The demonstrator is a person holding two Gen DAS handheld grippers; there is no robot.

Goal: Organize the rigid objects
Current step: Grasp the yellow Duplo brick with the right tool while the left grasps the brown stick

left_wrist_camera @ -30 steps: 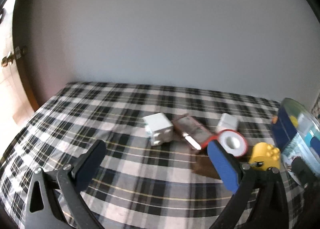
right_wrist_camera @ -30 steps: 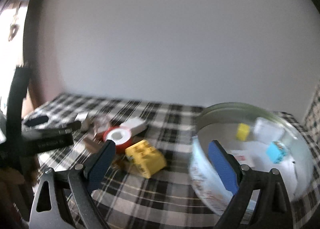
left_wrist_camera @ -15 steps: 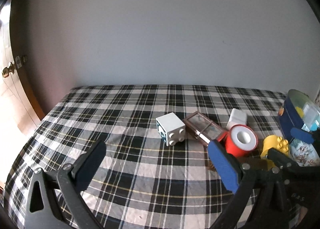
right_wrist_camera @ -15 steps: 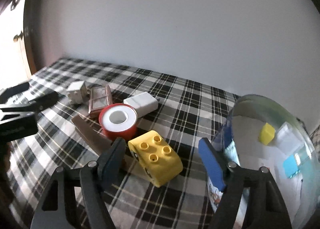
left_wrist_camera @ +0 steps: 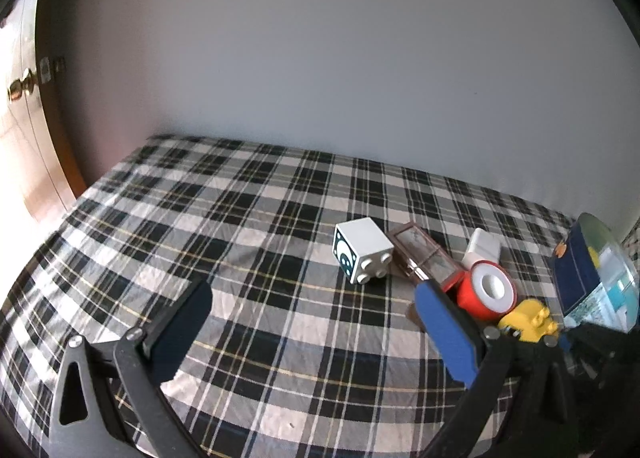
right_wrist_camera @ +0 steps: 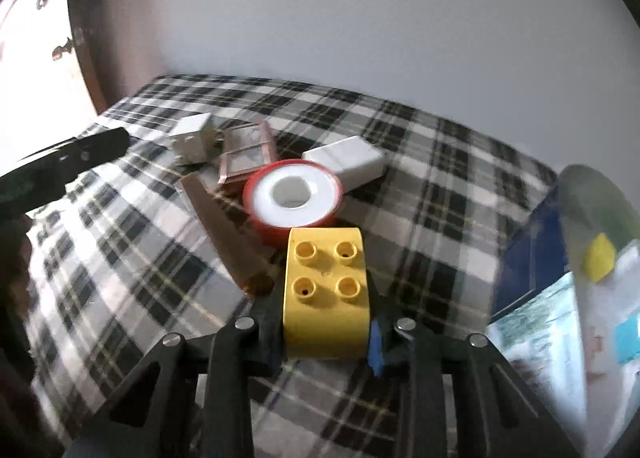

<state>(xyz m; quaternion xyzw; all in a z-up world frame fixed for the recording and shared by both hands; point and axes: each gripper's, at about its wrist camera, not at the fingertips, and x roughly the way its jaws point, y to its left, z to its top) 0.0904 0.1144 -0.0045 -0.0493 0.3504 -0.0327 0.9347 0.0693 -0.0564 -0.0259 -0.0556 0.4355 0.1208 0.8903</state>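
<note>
Right gripper [right_wrist_camera: 326,322]: your jaws have just been closing and now pinch the yellow brick [right_wrist_camera: 326,294] by its sides, on the plaid cloth [left_wrist_camera: 248,242] beside the round tin [right_wrist_camera: 532,258]. Left gripper [left_wrist_camera: 316,334] hangs wide, empty. Tin already holds a few small pieces. Left outside: white block [left_wrist_camera: 362,254], brown frame [left_wrist_camera: 424,254], red tape roll [left_wrist_camera: 486,294], white adapter [left_wrist_camera: 484,246], brown strip [right_wrist_camera: 228,234]. No legible writing; tin print is blurred.
</note>
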